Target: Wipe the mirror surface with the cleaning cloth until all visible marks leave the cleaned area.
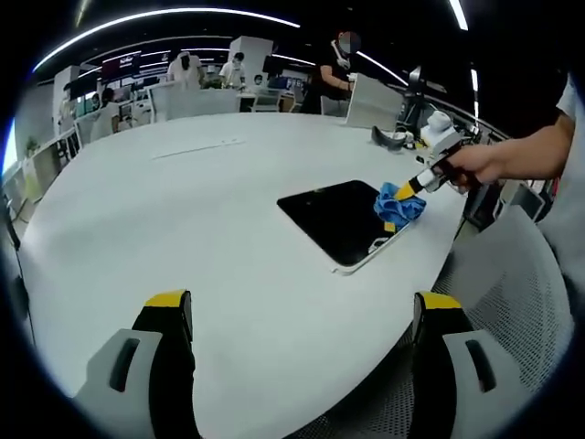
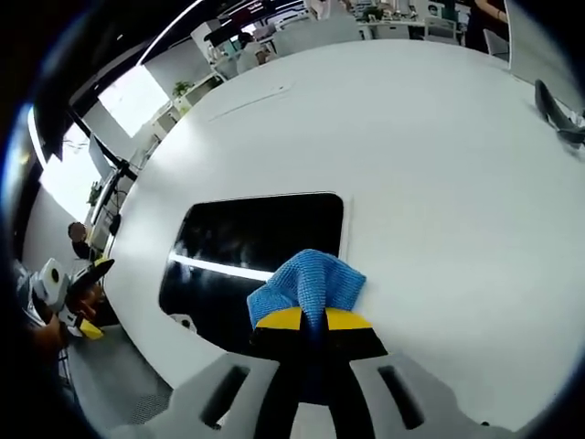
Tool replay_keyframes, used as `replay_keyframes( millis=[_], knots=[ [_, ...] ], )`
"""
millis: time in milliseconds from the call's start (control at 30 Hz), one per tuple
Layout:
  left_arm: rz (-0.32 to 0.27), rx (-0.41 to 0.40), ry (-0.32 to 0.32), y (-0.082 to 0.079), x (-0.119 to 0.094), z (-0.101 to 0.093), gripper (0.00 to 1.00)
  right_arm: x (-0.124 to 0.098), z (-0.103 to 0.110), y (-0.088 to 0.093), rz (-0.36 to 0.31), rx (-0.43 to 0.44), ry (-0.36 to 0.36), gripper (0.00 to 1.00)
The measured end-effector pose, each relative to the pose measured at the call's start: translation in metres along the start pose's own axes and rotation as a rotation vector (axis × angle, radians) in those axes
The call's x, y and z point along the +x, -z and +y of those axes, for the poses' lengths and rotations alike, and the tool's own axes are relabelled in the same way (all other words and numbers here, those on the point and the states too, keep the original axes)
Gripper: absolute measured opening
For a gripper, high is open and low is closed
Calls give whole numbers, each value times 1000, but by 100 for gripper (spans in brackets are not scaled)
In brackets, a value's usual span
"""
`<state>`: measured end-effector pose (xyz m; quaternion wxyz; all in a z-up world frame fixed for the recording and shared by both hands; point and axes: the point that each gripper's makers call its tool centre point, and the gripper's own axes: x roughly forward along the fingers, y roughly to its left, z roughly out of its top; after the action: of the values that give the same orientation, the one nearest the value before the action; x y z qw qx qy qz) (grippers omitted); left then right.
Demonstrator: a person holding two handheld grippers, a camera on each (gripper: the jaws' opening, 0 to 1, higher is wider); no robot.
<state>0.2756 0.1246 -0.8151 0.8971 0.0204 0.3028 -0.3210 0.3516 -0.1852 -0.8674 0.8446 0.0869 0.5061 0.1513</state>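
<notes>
Your right gripper [image 2: 313, 322] clamps the blue cloth [image 2: 307, 283] on the mirror [image 2: 256, 238] edge — wiping underway, marks too faint to judge; left gripper [image 1: 302, 320], jaws apart, idles over the desk [image 1: 183, 219].

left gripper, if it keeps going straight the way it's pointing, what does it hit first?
Probably the white table: the open left gripper aims across bare tabletop. The mirror and blue cloth lie ahead and right of that line, though depth is hard to judge.
</notes>
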Motion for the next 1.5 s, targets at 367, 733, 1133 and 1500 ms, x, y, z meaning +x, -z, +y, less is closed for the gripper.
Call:
replay_keyframes(
  millis=[367, 733, 1133, 1500],
  knots=[
    [19, -2, -20, 4, 0, 6, 99, 12, -11, -25, -8, -12, 18, 1],
    [28, -9, -24, 6, 1, 6, 99, 22, -17, -43, -6, -29, 31, 1],
    [24, -10, -25, 5, 0, 7, 99, 32, -19, -64, 5, -68, 66, 2],
    [13, -7, -29, 4, 0, 10, 99, 37, -20, -76, 9, -80, 92, 2]
  ],
)
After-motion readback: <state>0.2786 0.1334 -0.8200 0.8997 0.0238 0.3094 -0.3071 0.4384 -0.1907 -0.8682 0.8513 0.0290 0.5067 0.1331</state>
